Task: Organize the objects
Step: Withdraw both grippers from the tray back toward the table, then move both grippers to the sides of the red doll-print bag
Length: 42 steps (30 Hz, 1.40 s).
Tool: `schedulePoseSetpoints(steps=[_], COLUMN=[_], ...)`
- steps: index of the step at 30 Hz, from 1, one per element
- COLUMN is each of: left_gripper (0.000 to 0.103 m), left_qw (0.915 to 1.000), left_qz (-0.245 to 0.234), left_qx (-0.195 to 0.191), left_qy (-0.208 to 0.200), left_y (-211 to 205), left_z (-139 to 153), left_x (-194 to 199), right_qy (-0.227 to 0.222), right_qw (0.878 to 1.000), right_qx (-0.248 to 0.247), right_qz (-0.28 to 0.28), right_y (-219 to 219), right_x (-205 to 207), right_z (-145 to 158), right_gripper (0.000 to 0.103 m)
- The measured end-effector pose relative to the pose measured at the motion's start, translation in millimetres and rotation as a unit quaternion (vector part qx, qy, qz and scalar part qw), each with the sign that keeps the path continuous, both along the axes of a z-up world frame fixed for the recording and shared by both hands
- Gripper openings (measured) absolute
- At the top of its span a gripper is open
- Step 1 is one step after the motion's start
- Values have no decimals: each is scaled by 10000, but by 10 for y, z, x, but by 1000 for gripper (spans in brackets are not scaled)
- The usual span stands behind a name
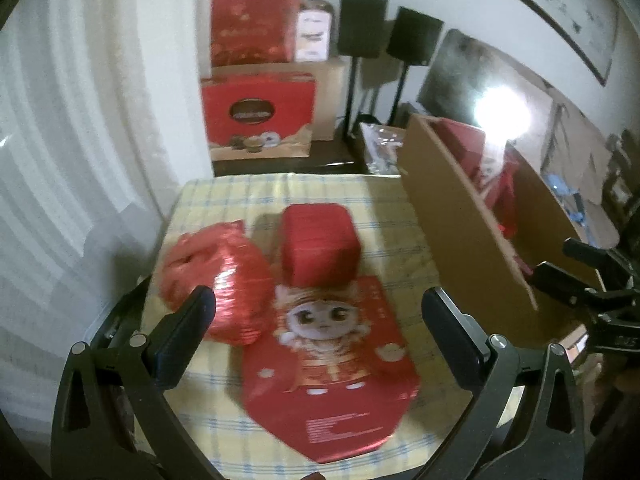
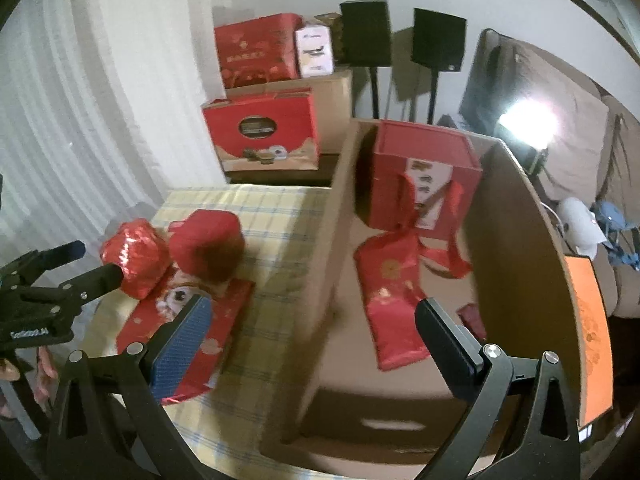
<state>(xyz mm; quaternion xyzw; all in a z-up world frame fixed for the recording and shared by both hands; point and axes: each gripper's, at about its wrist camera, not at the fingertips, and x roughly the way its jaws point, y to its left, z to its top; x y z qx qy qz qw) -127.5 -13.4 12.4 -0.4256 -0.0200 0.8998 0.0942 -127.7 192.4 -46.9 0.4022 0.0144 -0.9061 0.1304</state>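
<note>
Black left tongs (image 1: 320,312) fill the lower frame of the left view, spread wide with nothing between them, above a flat red packet printed with a cartoon tiger child (image 1: 336,364) on the yellow checked desk (image 1: 224,200). Touching it beyond are a crinkled red foil bag (image 1: 224,276) at centre left and a red cube box (image 1: 320,244). Right tongs (image 2: 312,320), also spread, hang over the brown cardboard box (image 2: 328,240), which holds a red pouch (image 2: 392,300) and a red gift bag (image 2: 424,176).
</note>
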Motion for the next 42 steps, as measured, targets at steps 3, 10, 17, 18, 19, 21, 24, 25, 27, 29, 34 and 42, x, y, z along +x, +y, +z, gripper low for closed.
schedulePoseSetpoints(steps=[3,10,17,18,19,21,24,25,27,29,34,42], left_gripper=[103,103,101,100,98,96,94,92,87,83,77,69], left_qw=[9999,9992,9977,9974,9971,9966,9957,9955,9951,9944,9933,9908], left_qz=[118,362,489,503,514,512,495,486,441,386,271,183], left_qx=[6,29,221,234,242,272,361,374,405,455,520,604], left_qy=[-53,-175,-408,-453,-503,-577,-696,-720,-791,-868,-1000,-1200], left_y=[-165,-489,-739,-764,-786,-814,-848,-847,-835,-815,-752,-694], left_z=[-41,-155,-332,-372,-415,-477,-582,-601,-668,-726,-848,-1022], left_x=[-9,-3,11,13,14,12,12,4,-4,-11,-38,-55], right_qy=[-1,-23,-136,-168,-199,-249,-395,-455,-545,-644,-847,-1133], right_qw=[9999,9990,9970,9963,9958,9952,9939,9936,9930,9925,9917,9904], right_qx=[-31,-59,-156,-174,-177,-153,-118,-97,-58,-2,140,284], right_qz=[128,450,751,819,873,937,1018,1034,1050,1036,954,732], right_y=[-130,-445,-754,-815,-859,-936,-1049,-1085,-1123,-1159,-1189,-1163], right_x=[-28,-113,-186,-192,-199,-199,-227,-239,-258,-272,-296,-340], right_z=[9,5,-81,-113,-143,-209,-345,-399,-494,-598,-782,-1008], right_gripper=[102,102,101,100,100,96,90,88,83,79,74,74])
